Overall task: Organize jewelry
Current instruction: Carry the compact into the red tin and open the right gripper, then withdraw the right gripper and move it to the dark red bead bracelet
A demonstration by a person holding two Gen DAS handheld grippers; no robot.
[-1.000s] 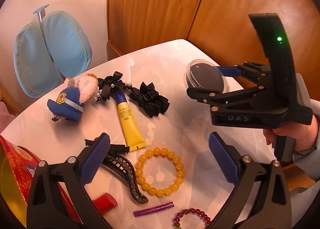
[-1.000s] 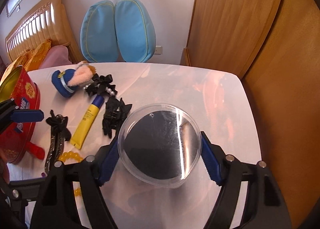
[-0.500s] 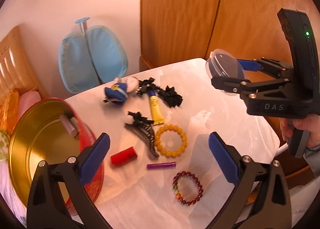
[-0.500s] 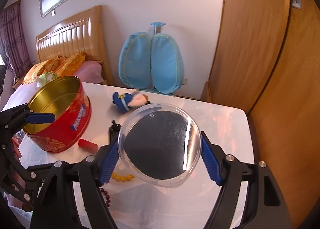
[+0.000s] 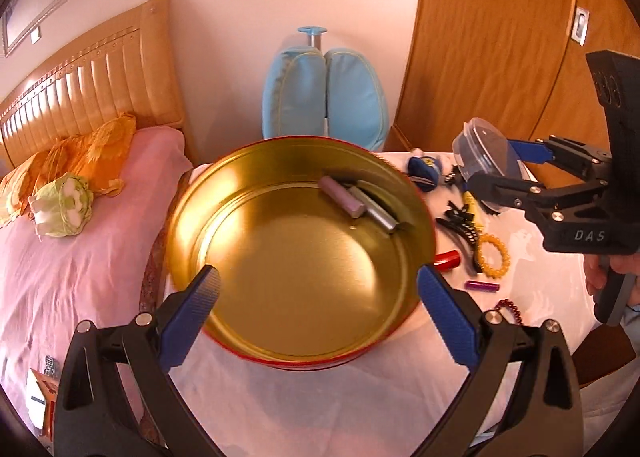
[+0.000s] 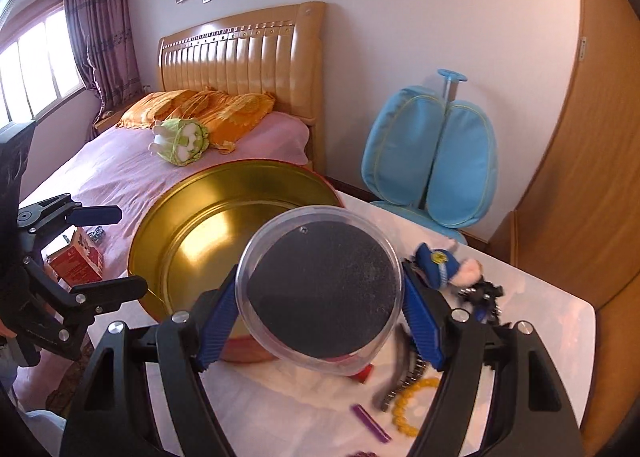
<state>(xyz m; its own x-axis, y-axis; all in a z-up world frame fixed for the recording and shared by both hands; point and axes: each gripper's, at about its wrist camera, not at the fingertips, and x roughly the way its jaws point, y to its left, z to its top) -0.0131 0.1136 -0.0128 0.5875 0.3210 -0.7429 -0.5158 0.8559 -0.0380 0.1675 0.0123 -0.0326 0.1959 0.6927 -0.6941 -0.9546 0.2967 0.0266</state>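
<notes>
A white counter (image 5: 304,409) with a rounded far corner was seen set against a bed with a pink sheet (image 5: 80,257) on one side, with wooden wardrobe doors (image 5: 492,57) close behind its far edge; bare counter surface lay in front of the tin. A round red tin with a gold inside (image 5: 296,277) stood at the bed-side edge of the counter, and two short tubes, one mauve (image 5: 342,201) and one silver (image 5: 374,213), were lying against its far inner wall. The left tool (image 5: 318,313) was held with its blue pads spread wide and nothing between them, above the tin's near rim. The right tool (image 6: 320,321) was clamped by both pads on a clear round plastic container with a dark bottom (image 6: 320,289), held in the air beside the tin. On the counter beyond were a yellow bead bracelet (image 5: 494,257), a dark red bead bracelet (image 5: 512,309), a black claw hair clip (image 5: 460,229), a small purple stick (image 5: 482,286), a red tube (image 5: 448,259) and a blue plush hat (image 5: 424,171), near one another.
</notes>
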